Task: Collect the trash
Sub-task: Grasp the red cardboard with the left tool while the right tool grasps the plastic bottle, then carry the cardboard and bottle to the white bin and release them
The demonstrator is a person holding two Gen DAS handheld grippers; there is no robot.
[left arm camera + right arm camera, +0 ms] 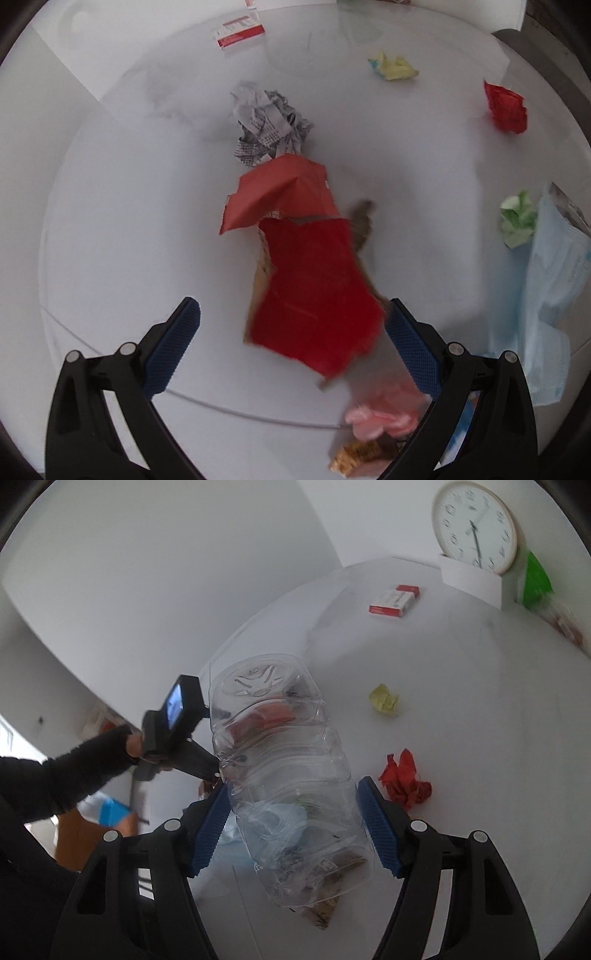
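Note:
In the left wrist view my left gripper (pixel 291 325) is open, its blue pads on either side of a torn red cardboard box (pixel 314 291) that looks blurred, as if loose in the gap. A crumpled newspaper ball (pixel 267 123) lies just beyond it on the white table (pixel 110 229). In the right wrist view my right gripper (pixel 295 823) is shut on a clear plastic bottle (pixel 288 771), held above the table. The other hand-held gripper (pixel 177 734) shows at the left behind the bottle.
Loose trash lies on the table: a yellow wad (pixel 393 66), a red wad (pixel 506 107), a green wad (pixel 517 218), a blue face mask (pixel 539 295), a pink wad (pixel 380 417) and a red-white small box (pixel 240 33). A wall clock (pixel 474 526) leans at the back.

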